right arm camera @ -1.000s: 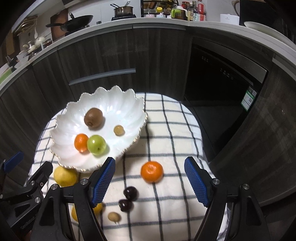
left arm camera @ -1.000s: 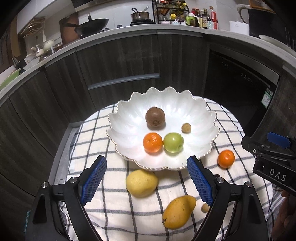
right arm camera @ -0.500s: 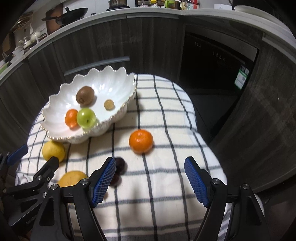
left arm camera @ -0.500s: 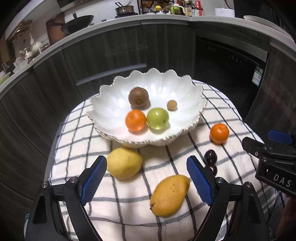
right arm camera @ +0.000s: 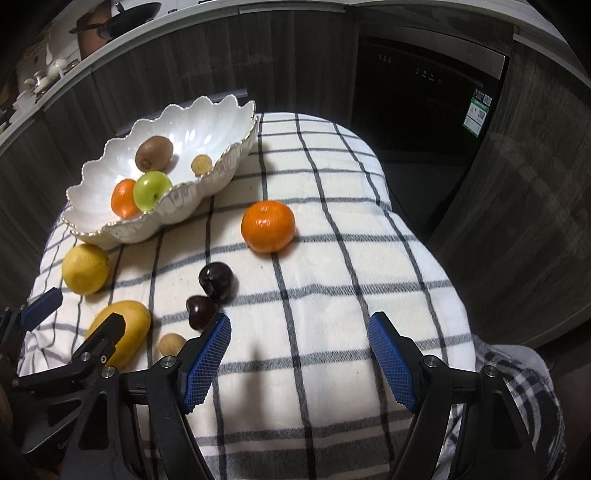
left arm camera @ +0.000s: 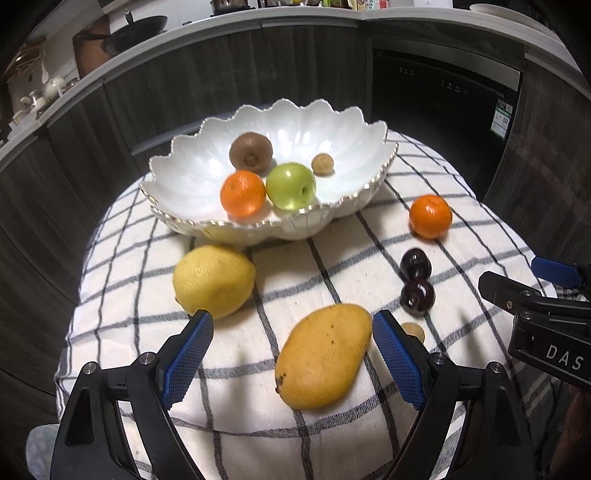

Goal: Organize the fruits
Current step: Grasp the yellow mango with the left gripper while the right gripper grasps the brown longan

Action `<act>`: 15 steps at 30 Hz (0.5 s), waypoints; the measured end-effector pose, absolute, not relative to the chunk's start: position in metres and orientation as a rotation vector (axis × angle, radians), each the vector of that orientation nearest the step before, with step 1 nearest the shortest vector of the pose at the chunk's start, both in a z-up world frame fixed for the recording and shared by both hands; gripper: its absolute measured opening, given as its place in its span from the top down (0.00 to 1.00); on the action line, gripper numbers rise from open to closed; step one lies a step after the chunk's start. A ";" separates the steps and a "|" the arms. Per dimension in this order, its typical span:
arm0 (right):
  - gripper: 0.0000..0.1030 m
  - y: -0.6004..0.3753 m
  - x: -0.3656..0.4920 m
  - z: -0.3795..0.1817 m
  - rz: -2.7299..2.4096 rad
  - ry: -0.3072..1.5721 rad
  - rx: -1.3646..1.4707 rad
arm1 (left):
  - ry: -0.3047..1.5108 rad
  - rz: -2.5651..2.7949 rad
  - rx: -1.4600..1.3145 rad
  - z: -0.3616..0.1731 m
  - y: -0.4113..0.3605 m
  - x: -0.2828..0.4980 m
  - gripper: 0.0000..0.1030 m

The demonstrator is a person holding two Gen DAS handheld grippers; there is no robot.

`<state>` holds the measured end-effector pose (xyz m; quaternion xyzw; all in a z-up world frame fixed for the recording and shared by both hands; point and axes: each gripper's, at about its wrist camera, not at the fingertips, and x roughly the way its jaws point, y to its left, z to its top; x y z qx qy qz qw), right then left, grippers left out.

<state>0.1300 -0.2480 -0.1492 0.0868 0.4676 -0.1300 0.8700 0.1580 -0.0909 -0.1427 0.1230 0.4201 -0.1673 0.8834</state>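
A white scalloped bowl (left arm camera: 184, 177) (right arm camera: 207, 122) on a checked cloth holds a kiwi (left arm camera: 251, 152), an orange (left arm camera: 242, 193), a green apple (left arm camera: 291, 186) and a small brown fruit (left arm camera: 322, 164). On the cloth lie a lemon (left arm camera: 213, 280), a mango (left arm camera: 324, 355), two dark cherries (left arm camera: 416, 262) (left arm camera: 418, 296), a small brown fruit (left arm camera: 413, 331) and a second orange (left arm camera: 430, 216) (right arm camera: 268, 226). My left gripper (left arm camera: 291, 356) is open, its jaws either side of the mango. My right gripper (right arm camera: 299, 356) is open and empty, over bare cloth nearer than the orange.
The checked cloth (right arm camera: 332, 280) covers a small round table that drops off on all sides. Dark cabinets (left arm camera: 258, 74) and a built-in black appliance (right arm camera: 424, 92) stand behind. A counter with a wok (left arm camera: 129, 29) runs along the back.
Both grippers have moved down and back from the bowl towards the cloth. The mango now lies between my left jaws. The orange on the cloth is closer to my right gripper.
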 end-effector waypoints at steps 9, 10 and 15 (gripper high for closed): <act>0.25 -0.245 0.129 -0.160 -0.276 0.999 0.192 | 0.922 -0.382 0.271 -0.166 -0.092 0.155 0.20; 0.25 -0.245 0.129 -0.160 -0.276 1.002 0.192 | 0.926 -0.384 0.274 -0.168 -0.093 0.155 0.21; 0.25 -0.246 0.129 -0.163 -0.282 1.010 0.188 | 0.951 -0.395 0.274 -0.176 -0.094 0.155 0.28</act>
